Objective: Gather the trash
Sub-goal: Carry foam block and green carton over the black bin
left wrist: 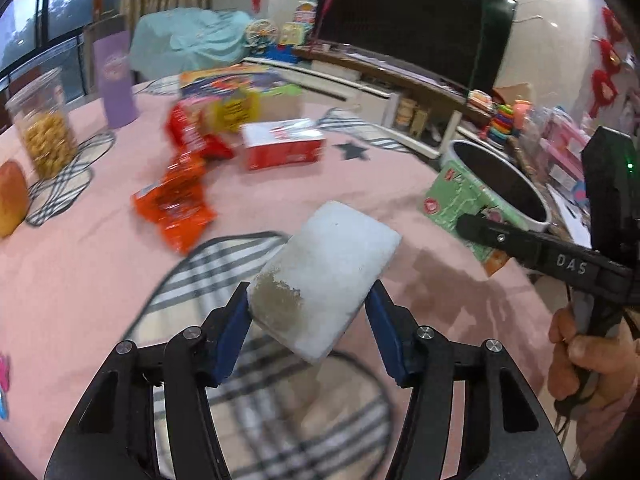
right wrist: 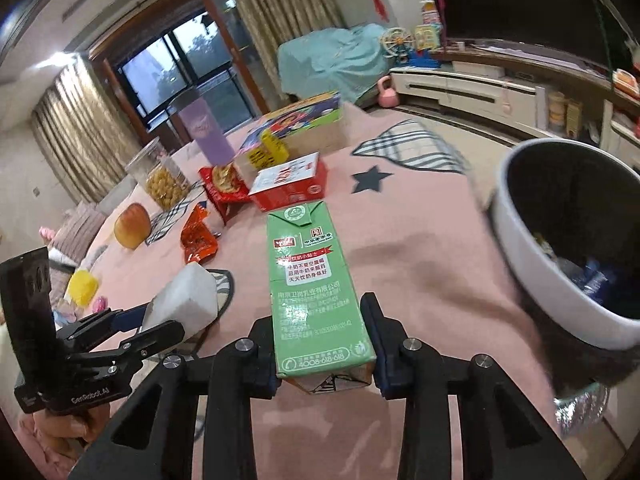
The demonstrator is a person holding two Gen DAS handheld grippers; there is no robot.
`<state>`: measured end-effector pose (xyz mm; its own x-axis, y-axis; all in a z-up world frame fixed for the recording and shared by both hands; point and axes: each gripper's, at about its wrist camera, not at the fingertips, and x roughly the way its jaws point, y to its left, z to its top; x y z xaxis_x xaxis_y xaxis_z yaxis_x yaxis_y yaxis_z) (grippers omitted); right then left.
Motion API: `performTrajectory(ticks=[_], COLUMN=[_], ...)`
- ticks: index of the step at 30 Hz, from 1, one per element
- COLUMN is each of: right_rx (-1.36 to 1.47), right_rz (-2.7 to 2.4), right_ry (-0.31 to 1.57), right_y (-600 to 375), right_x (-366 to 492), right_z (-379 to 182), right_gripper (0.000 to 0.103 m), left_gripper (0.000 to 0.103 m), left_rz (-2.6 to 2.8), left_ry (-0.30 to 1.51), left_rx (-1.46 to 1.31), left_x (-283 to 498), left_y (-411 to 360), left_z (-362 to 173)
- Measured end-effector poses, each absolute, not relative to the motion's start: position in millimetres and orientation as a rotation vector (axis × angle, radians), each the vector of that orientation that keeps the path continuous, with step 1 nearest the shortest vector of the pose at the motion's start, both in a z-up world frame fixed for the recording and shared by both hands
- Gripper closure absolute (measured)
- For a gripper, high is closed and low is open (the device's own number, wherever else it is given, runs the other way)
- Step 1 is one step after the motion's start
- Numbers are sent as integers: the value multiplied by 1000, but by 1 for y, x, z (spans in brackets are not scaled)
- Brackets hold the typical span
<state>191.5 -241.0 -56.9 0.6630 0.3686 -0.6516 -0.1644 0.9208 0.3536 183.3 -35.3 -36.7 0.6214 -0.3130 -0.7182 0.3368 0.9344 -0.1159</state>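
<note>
the desk (right wrist: 420,240) wears a pink cloth, the bin (right wrist: 560,240) standing at its edge ahead-right of the right tool (right wrist: 324,344), open mouth tilted toward it. the right tool is clamped on a green carton (right wrist: 312,280) that points straight ahead, lifted off the cloth. left of it the left tool (left wrist: 308,316) grips a white sponge (left wrist: 324,276), stained at the near corner. ahead of the left tool lie a red box (left wrist: 284,146) and an orange wrapper (left wrist: 176,204); an apple (right wrist: 132,226) sits far left
</note>
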Motion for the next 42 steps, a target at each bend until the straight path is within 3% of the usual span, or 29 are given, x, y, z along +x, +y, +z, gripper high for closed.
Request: performTrajectory(ticks=[42], right_rx=[386], right_rz=[66], right_ry=[700], right_y=[-381], right_x=[154], right_z=[-30], right_gripper=[69], left_gripper=[46], left_rz=[-545], left_ry=[823], left_rx=[183], left_x=[196], left_y=[-209], left_z=[-12])
